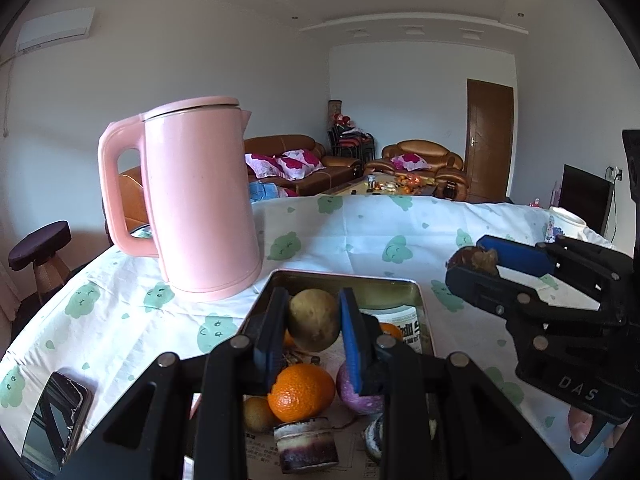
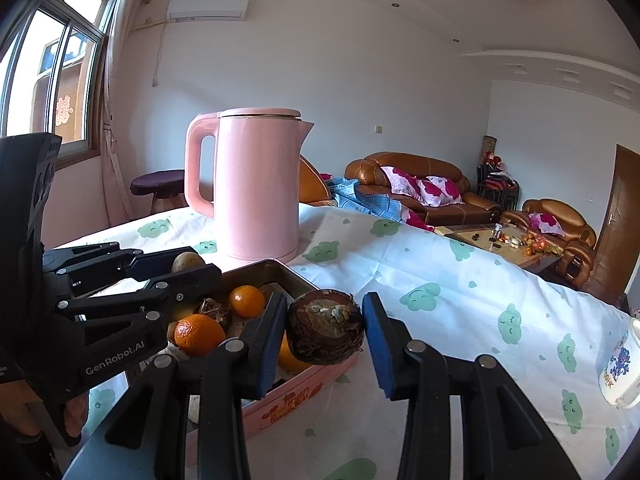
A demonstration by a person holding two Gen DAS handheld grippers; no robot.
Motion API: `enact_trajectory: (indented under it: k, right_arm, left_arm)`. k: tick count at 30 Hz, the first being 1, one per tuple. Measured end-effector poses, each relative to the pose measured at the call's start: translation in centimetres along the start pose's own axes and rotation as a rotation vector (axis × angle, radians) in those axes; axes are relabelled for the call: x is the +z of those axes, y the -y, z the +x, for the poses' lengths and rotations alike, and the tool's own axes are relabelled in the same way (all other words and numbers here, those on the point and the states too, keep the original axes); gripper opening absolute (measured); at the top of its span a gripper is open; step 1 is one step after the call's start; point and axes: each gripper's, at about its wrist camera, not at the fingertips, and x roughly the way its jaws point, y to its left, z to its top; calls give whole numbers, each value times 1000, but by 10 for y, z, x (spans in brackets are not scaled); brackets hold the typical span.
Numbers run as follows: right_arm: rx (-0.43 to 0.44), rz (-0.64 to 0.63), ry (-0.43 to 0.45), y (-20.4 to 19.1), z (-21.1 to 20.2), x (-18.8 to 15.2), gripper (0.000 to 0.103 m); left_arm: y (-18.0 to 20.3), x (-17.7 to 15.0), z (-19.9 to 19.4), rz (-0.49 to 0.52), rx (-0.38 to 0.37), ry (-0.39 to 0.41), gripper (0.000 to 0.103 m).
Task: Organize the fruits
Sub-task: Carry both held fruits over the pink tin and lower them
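Observation:
My left gripper point(image 1: 314, 300) is shut on a round brownish-green fruit point(image 1: 314, 320) and holds it above an open tin box point(image 1: 348, 276). The tin is metal inside and pink outside point(image 2: 288, 396). In it lie an orange point(image 1: 302, 392), a purple round fruit point(image 1: 356, 396), a cut purple cane piece point(image 1: 306, 444) and more oranges point(image 2: 199, 334). My right gripper point(image 2: 325, 312) is shut on a dark brown, rough, round fruit point(image 2: 326, 326) by the tin's right side. Each gripper shows in the other's view: the right gripper point(image 1: 470, 258), the left gripper point(image 2: 196, 262).
A tall pink kettle point(image 1: 200, 200) stands on the cloud-print tablecloth point(image 1: 360, 240) just behind the tin. A phone point(image 1: 52, 420) lies at the near left edge. A white printed mug point(image 2: 620, 364) stands at the far right. Sofas and a low table are beyond.

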Motion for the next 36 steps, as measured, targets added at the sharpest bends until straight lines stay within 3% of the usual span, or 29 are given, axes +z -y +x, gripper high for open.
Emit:
enact_trajectory:
  k: [36]
  right_arm:
    - [72,-34,-117,-34,45,-4,41]
  left_arm:
    - [-32,-14,22,-37,-7,-139,27]
